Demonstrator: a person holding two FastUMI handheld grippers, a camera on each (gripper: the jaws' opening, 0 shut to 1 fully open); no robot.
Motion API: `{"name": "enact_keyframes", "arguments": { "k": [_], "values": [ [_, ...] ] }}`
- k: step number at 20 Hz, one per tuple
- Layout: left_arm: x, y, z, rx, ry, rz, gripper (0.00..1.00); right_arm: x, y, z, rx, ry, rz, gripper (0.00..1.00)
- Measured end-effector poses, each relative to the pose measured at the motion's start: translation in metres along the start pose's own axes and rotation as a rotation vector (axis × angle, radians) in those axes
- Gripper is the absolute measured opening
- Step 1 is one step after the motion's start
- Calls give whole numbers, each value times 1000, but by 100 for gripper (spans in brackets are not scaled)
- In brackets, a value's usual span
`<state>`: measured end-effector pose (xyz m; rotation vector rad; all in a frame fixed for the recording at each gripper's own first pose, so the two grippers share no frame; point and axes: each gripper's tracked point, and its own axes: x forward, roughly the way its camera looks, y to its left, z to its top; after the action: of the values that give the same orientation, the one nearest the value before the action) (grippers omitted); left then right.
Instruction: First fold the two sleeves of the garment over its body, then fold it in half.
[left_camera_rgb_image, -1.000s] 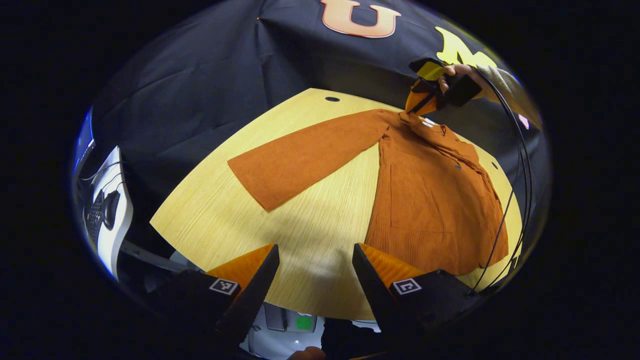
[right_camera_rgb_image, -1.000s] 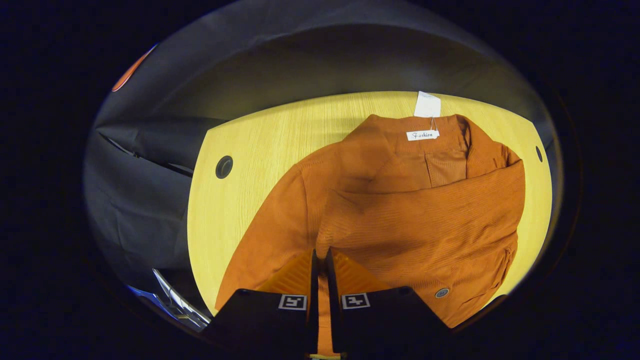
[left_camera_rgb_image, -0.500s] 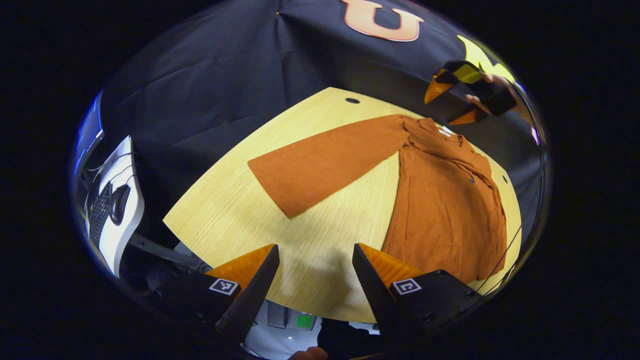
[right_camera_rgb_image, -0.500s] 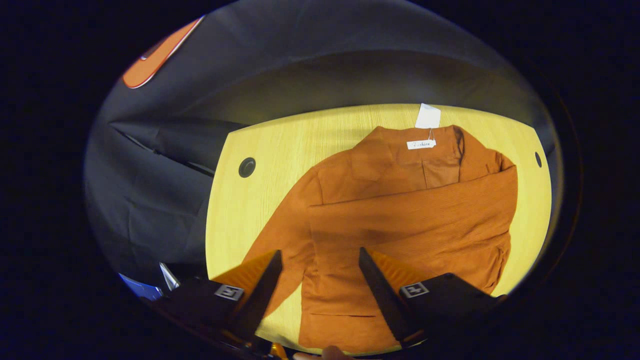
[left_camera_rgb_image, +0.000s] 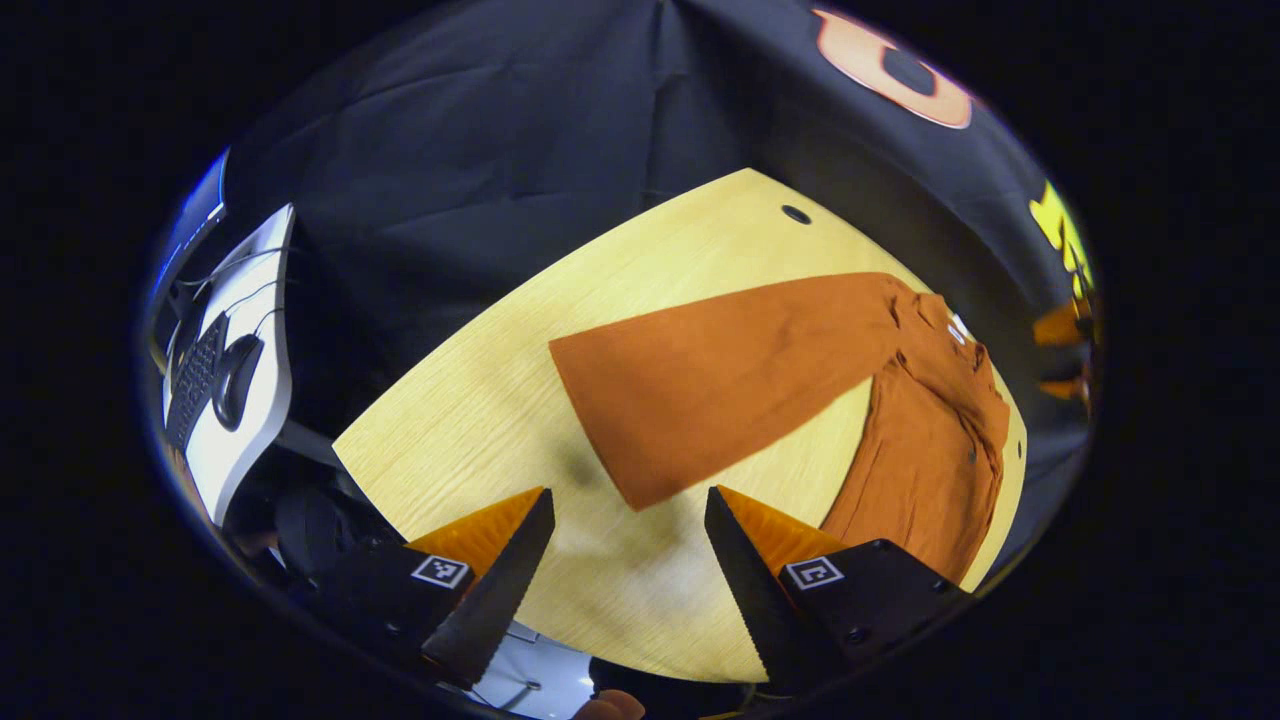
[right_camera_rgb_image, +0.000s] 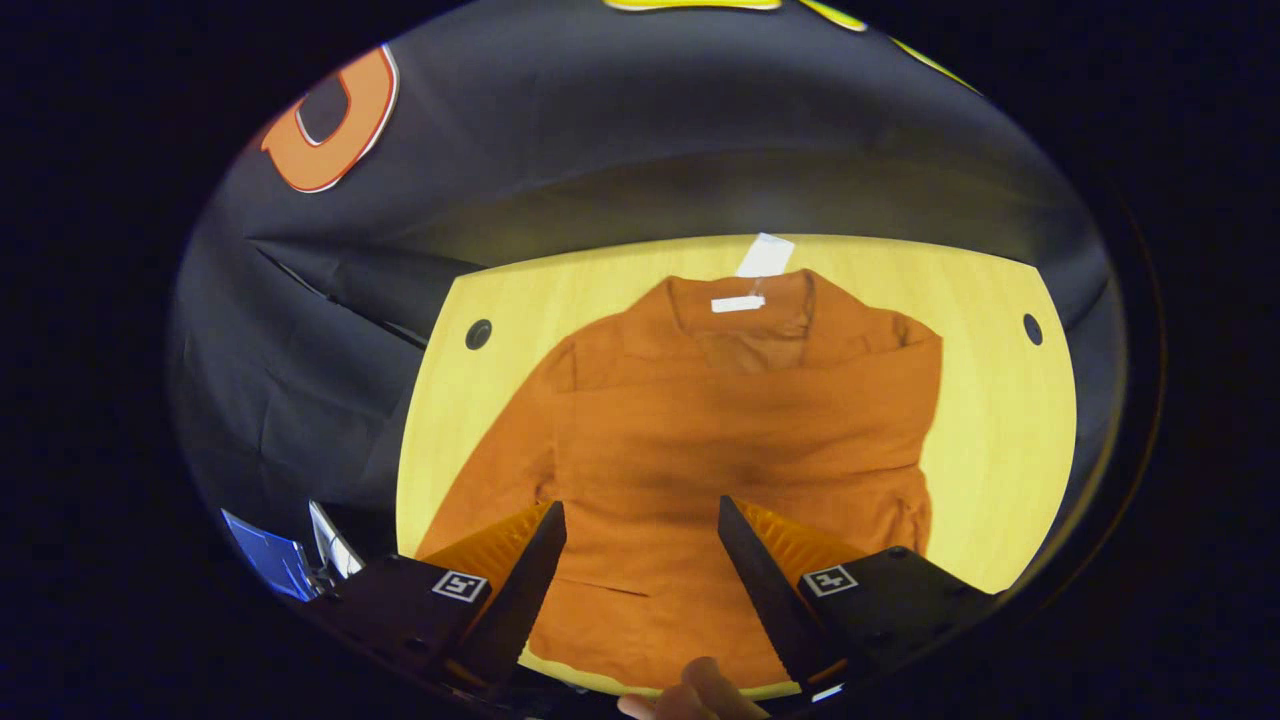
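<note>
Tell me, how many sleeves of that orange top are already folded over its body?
1. One sleeve lies folded across the garment's chest. The other sleeve is spread flat on the table, not yet folded.

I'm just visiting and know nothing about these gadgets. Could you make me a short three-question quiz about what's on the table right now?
1. True or false: both sleeves of the rust-orange corduroy jacket are folded over its body.
2. Which lies stretched out flat on the pale wooden table? A) the jacket's long sleeve B) a towel C) a hat
3. Fill in: the left gripper and the right gripper both stand ____.

Key: 1 false, one sleeve is folded; 2 A; 3 open.
</note>
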<state>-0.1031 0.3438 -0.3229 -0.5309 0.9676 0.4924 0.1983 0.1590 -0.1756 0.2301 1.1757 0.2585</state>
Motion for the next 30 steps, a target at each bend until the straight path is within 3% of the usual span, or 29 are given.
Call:
{"name": "enact_keyframes", "arguments": {
  "k": [3,5,8,11,15,20,22,26,29,30],
  "values": [
    [15,7,9,-92,92,34,99,-25,-57,-30,-54,-26,-14,98],
    [24,15,17,-129,144,104,99,-39,-94,-62,-99,-38,-28,98],
    [43,12,22,-192,220,117,99,-53,-163,-113,-147,-50,-128,94],
    [49,15,29,-292,270,164,99,-67,-207,-167,-81,-40,-161,98],
    [55,-4,31,-388,393,175,99,-76,-229,-211,53,-45,-102,98],
    [62,-8,31,-387,468,230,98,-78,-243,-239,136,-34,-56,98],
    [61,-12,32,-404,471,233,89,-82,-243,-241,145,-44,-43,94],
    [63,-16,34,-376,462,237,72,-89,-246,-250,130,-41,-43,98],
    [65,-21,36,-348,462,224,66,-96,-249,-253,130,-44,-47,98],
    [66,-25,38,-334,462,216,56,-98,-250,-255,131,-45,-49,98]
  ]
}}
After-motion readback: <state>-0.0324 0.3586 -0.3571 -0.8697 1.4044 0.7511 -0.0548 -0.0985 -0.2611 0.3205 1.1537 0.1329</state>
